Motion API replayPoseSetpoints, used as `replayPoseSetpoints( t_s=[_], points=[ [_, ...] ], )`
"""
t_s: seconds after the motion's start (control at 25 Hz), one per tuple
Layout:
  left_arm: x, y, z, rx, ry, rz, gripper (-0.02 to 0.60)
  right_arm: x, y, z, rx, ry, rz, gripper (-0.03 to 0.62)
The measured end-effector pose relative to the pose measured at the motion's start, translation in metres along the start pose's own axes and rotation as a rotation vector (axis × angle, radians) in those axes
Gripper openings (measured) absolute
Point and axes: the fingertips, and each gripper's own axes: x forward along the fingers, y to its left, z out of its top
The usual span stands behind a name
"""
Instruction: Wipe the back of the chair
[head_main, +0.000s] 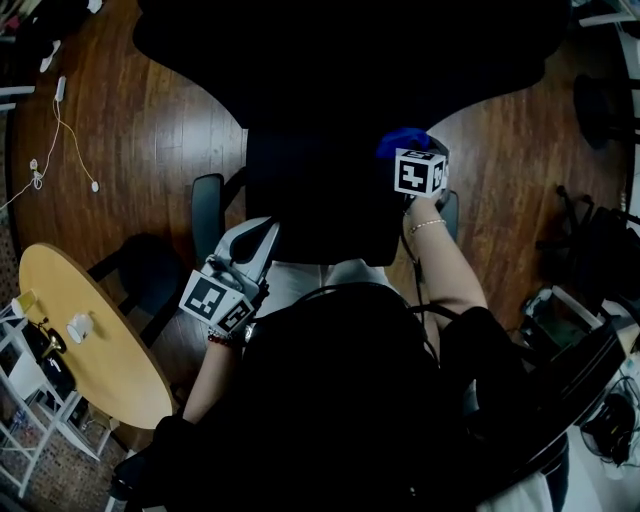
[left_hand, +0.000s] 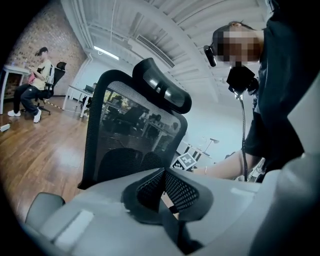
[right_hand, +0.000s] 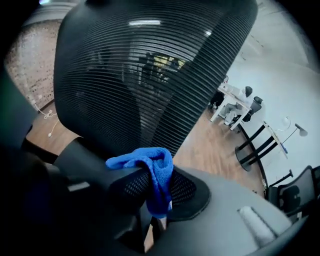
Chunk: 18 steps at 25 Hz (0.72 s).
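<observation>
The chair back (right_hand: 150, 75) stands right in front of your right gripper (right_hand: 157, 189). Its dark mesh fills the view beyond the fingers, and its long axis runs upright, away from them. Those fingers are clamped on the blue cloth (right_hand: 146, 161), which bunches over the left finger and hangs down between the two. I can't tell whether the cloth is touching the mesh or sitting just short of it.

From the head view, your right hand is up at the right edge of the back, so it is clearly the nearer one. I judge the next stroke should go across or down the mesh from there.

Your left gripper (left_hand: 162, 189) is held back on the near left side, near the armrest (head_main: 207, 215). Its fingers are together with nothing between them.

No container is involved here. The round tabletop (head_main: 100, 350) at the near left carries only a few small items.
</observation>
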Motion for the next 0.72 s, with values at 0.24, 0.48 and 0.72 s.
replayPoseSetpoints(
  t_s=[0.24,0.48,0.72],
  points=[
    [0.013,-0.013,-0.004,-0.019,-0.02,-0.013,0.003,-0.022,-0.047,0.0,0.066,-0.035,-0.114,0.077],
    [0.0,-0.025,-0.014,0.019,-0.018,-0.042,0.003,-0.068,-0.02,0.03,0.075,-0.261,0.023,0.077],
    [-0.013,0.021,-0.074,0.011,0.102,-0.086,0.003,-0.067,0.119,0.031,-0.021,-0.289,0.237,0.078]
  ],
)
